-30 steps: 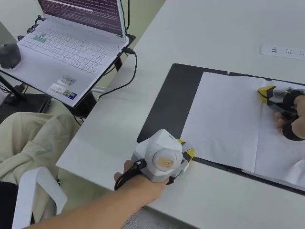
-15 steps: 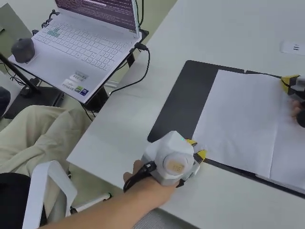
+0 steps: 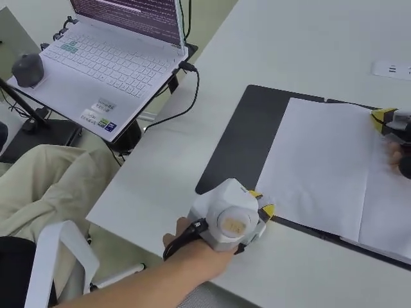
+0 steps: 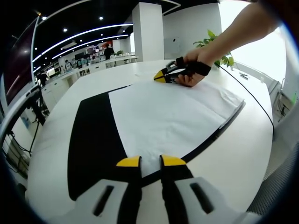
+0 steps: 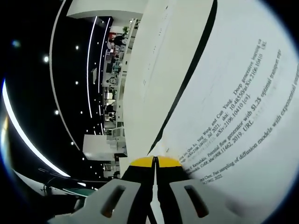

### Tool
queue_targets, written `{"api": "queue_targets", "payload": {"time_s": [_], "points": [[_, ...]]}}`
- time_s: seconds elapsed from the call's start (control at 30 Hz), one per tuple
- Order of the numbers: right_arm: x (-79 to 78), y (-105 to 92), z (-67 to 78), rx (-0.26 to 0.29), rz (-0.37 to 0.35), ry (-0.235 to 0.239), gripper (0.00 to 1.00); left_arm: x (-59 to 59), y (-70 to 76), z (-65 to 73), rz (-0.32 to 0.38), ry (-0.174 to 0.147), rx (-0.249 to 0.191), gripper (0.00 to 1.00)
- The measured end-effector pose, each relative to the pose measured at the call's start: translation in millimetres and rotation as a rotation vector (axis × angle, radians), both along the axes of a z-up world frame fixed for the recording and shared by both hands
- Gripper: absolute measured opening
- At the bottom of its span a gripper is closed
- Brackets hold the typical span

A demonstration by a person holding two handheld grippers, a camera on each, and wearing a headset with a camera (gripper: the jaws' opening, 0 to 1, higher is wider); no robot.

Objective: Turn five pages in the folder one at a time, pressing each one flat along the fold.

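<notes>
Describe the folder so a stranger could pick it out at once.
On the white table, right of the open laptop, lies a black folder spread open. White pages cover most of it, leaving a broad black band on its left; the power strip beyond it is small and white.

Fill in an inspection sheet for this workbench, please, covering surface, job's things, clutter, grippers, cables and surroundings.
Surface: white table, carrying the folder.
Job's things: black folder lies open; a white page lies flat on its left half; printed text shows on a sheet at the right gripper's tips.
Clutter: white socket strip beyond the folder.
Grippers: left gripper at the page's near corner, jaws slightly apart; right gripper at the page's far edge near the fold, jaws closed.
Cables: black cable plugged into the laptop, hanging beside the table.
Surroundings: laptop on a stand beside the table; white chair; open office with a plant.
</notes>
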State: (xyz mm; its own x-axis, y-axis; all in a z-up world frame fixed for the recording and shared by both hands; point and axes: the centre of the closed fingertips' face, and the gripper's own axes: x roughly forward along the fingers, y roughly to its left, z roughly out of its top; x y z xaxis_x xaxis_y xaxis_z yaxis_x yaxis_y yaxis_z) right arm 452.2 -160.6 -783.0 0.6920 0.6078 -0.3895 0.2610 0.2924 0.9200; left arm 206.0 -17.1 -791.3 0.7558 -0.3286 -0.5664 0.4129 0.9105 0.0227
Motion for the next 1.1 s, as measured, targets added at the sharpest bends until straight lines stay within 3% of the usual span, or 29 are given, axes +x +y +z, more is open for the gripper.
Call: {"api": "queue_targets", "payload": {"time_s": [0.33, 0.73, 0.93, 1.1], "points": [[-25.1, 2.0, -1.0, 0.007, 0.099, 0.017, 0.00, 0.1, 0.0, -0.4, -0.005, 0.000, 0.006, 0.13], [-48.0, 0.9, -1.8, 0.011, 0.134, 0.030, 0.00, -0.2, 0.1, -0.1, -0.008, 0.002, 0.009, 0.13], [-67.2, -2.5, 2.8, 0.024, 0.127, 0.029, 0.00, -0.5, -0.3, 0.6, -0.011, -0.001, 0.008, 0.13], [-85.8, 2.3, 3.9, 0.044, 0.168, 0.034, 0.00, -0.6, -0.7, 0.7, -0.018, -0.003, 0.009, 0.13]]}}
